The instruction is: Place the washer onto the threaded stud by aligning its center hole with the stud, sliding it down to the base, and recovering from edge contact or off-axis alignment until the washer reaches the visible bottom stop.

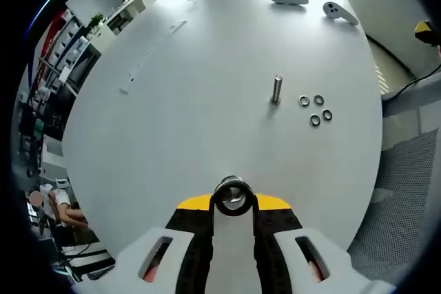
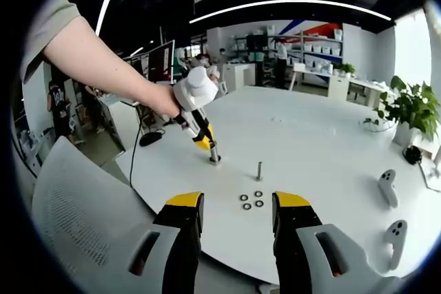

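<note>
Washer pinched and carried, stud still bare.

The left hand-held gripper [image 1: 233,201] has its jaws pressed together on a washer [image 1: 233,195], gripped at the tips and held above the white worktop [image 1: 193,122], well short of the threaded stud [image 1: 276,90]; in the right gripper view it hangs tip-down near the stud's left. The right hand-held gripper [image 2: 238,215] is spread and carries nothing, low at the worktop's near edge. The stud stands upright with nothing on it. Four spare washers [image 1: 315,109] lie flat in a loose cluster just beside it. By this look, pickup is done; carrying over, aligning the hole, sliding down and seating at the base remain. Two controllers [image 1: 310,3] rest far off, near a potted plant [image 2: 411,109].
</note>
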`<state>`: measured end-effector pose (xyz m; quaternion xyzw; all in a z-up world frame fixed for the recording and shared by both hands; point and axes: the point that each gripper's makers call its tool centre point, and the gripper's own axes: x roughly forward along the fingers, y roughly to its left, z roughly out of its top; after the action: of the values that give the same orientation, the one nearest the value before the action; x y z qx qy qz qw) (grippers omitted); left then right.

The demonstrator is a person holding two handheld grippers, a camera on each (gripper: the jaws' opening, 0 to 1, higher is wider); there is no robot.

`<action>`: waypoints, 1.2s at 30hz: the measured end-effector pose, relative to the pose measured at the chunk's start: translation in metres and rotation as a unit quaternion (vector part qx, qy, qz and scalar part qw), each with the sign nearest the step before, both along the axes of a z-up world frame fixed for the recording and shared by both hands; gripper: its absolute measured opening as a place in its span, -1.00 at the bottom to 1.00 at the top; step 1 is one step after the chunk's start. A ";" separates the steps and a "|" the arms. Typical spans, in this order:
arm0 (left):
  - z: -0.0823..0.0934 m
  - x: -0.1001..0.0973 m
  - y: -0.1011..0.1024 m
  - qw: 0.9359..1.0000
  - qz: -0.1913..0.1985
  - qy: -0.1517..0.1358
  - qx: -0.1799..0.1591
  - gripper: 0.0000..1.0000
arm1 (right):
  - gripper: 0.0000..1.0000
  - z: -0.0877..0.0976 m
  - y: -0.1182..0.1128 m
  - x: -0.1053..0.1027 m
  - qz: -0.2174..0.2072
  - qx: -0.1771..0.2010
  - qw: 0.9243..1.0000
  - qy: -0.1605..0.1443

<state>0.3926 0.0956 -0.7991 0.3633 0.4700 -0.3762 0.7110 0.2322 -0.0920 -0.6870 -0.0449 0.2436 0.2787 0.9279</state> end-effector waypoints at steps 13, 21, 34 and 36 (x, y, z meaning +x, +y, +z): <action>-0.008 0.007 0.003 1.000 -0.002 0.005 0.010 -0.62 | -0.17 -0.001 -0.001 0.000 -0.001 0.000 1.000 0.001; -0.017 0.009 0.001 1.000 -0.007 0.011 0.013 -0.62 | -0.18 -0.002 -0.001 0.000 -0.001 -0.002 1.000 0.004; -0.036 0.008 0.002 1.000 0.008 0.024 0.010 -0.62 | -0.22 -0.003 -0.001 0.000 -0.001 -0.002 1.000 0.007; -0.038 0.008 0.002 1.000 0.006 0.024 0.011 -0.62 | -0.23 -0.002 -0.002 0.000 -0.002 -0.002 1.000 0.007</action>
<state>0.4005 0.0974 -0.8373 0.3589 0.4937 -0.3753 0.6975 0.2326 -0.0937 -0.6894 -0.0439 0.2506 0.2766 0.9267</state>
